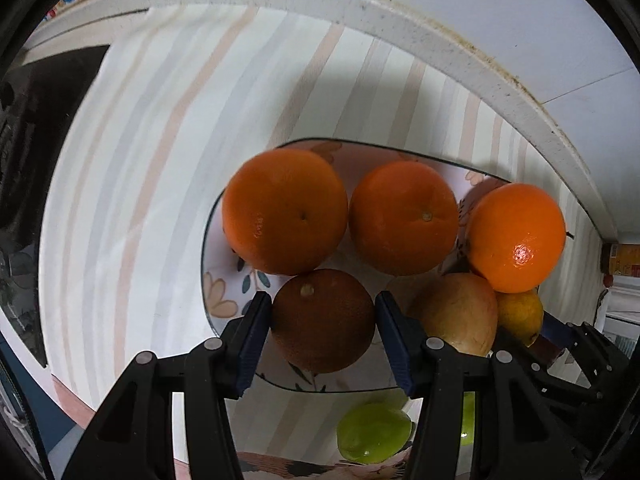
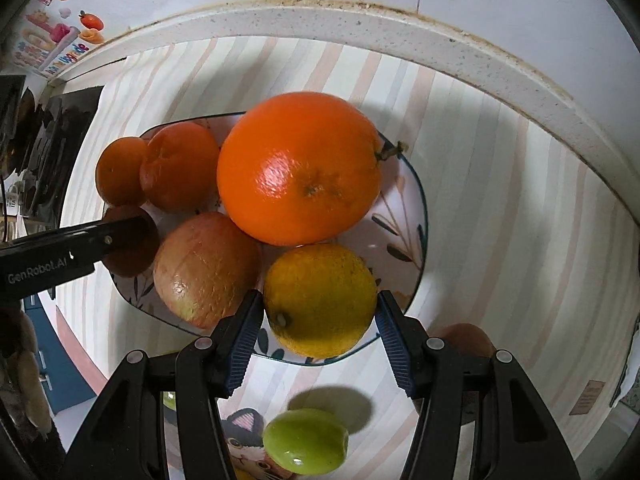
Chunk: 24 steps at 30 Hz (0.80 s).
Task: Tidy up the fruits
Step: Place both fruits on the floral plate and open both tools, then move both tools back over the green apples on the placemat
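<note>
The left tool [image 1: 323,312] closed on a dark orange [image 1: 323,320] and the right tool [image 2: 319,308] on a lemon [image 2: 320,300], both over the plate [image 2: 416,216]. I think they were being set there; a green fruit [image 2: 306,446] lay on the desk.

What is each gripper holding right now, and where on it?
Left gripper: dark orange, jaws on its two sides. Right gripper: yellow lemon, jaws at its sides; whether firmly clamped cannot be told.
</note>
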{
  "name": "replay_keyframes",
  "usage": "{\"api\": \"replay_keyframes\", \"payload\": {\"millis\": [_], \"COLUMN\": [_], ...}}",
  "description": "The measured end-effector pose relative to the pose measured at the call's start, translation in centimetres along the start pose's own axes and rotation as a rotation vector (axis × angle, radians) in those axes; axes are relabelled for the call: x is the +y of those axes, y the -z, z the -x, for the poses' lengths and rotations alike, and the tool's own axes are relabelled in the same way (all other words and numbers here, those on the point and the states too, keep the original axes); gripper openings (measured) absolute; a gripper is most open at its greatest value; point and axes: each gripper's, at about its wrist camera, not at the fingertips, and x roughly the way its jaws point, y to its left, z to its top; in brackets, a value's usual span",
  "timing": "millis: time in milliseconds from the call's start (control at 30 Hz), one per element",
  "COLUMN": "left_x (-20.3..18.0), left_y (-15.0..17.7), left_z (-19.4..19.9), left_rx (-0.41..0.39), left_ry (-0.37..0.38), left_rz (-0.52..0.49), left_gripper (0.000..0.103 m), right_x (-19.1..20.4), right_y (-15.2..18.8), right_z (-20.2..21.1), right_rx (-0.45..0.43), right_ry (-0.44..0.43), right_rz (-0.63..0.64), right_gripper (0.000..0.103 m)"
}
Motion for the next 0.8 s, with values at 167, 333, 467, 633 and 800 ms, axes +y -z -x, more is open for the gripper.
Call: {"api": "replay_keyframes", "payload": {"millis": [167,333,467,633,800], "left_x": [0.0,0.2,-0.1,-0.6,-0.8], "left_y": [0.3,0.5,1.4,3.4,5.9], "left_z": [0.0,0.9,2.0,3.5,5.3], "left_rx": [0.013,-0.014,-0.059,-0.129,-0.204], "left_ry": [0.011,0.03,-0.005,-0.09,-0.142], "left_rz": [0.012,0.013,-0.007,-0.028,-0.018], "left_gripper": [0.052,0.064,0.088,0.089,0.089], "right_x": [0.0,-0.7,-0.7,-0.1,0.6], "right_y": [-0.2,-0.3,0.0,1.4,3.6], "right_z": [-0.3,0.8,1.6,3.3,5.6], "right_rx": [0.011,0.01,0.016,-0.014,-0.066], "right_ry": [-0.01,-0.024,-0.003,0.067,0.098], "right_rz": [-0.008,-0.033,-0.026,0.013,0.043], "right_gripper": [0.061,0.092,0.093,0.095,0.095]}}
